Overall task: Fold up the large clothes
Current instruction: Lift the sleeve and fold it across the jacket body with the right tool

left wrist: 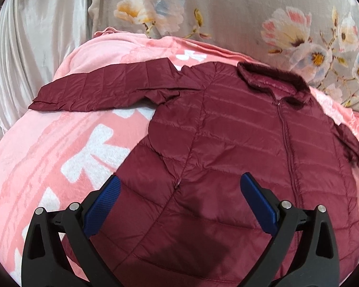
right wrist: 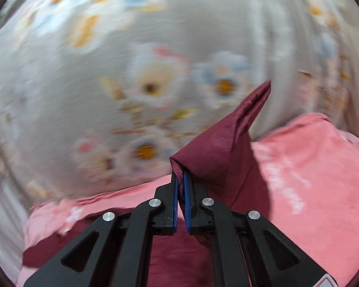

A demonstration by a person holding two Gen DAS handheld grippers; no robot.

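From the left wrist camera, a maroon quilted jacket (left wrist: 239,148) lies front-up and zipped on a pink blanket (left wrist: 59,148) with white patterns. The blanket covers a raised, bed-like surface. One sleeve (left wrist: 103,86) is stretched flat out to the left of the picture; the furry collar (left wrist: 275,79) points to the far side. At the right edge the other sleeve rises off the blanket and runs out of frame. Behind the blanket hangs a grey cloth with large printed flowers (left wrist: 227,16), and a pale, shiny curtain (left wrist: 36,47) fills the far left. The left gripper (left wrist: 180,186) hovers above the jacket's lower front with its blue-padded jaws spread wide and nothing between them.

The right wrist camera gives a blurred view, mostly of the flowered cloth (right wrist: 131,71) as backdrop. The pink blanket (right wrist: 311,167) shows below and to the right. The right gripper (right wrist: 180,179) is clenched on a fold of the jacket's maroon fabric (right wrist: 222,148), its blue pads nearly meeting with the cloth pinched at the tips. The held fabric stands up in a peak to the right of the jaws, lifted clear of the blanket. More maroon cloth lies beneath the gripper's black arms.
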